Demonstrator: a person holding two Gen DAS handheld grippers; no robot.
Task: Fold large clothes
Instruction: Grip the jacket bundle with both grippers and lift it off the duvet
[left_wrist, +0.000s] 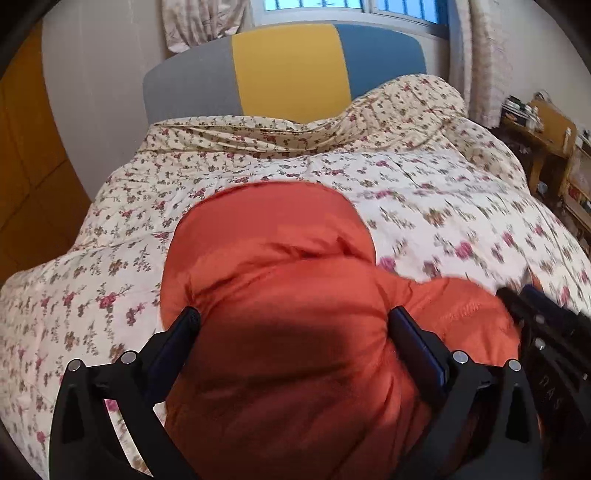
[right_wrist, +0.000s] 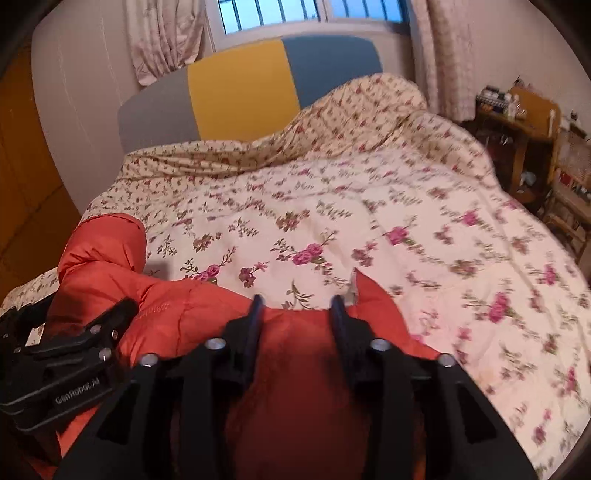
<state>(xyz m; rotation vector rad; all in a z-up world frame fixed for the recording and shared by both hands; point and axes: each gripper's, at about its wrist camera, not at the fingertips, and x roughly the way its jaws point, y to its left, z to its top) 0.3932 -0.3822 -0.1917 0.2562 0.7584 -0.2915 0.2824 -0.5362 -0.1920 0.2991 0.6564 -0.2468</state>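
Bunched orange jacket (left_wrist: 280, 280) apparently runs lengthwise toward the headboard (left_wrist: 288, 74).

Left gripper (left_wrist: 295, 317) spread wide with both fingers (left_wrist: 188, 321) pressed against bunched fabric, right gripper (right_wrist: 297, 308) narrower but likewise parted around a fold, the two held close side by side, pointing forward and slightly downward.

Orange jacket (left_wrist: 280, 280) bottom cut off; quilt (right_wrist: 480, 295) right side blurred.
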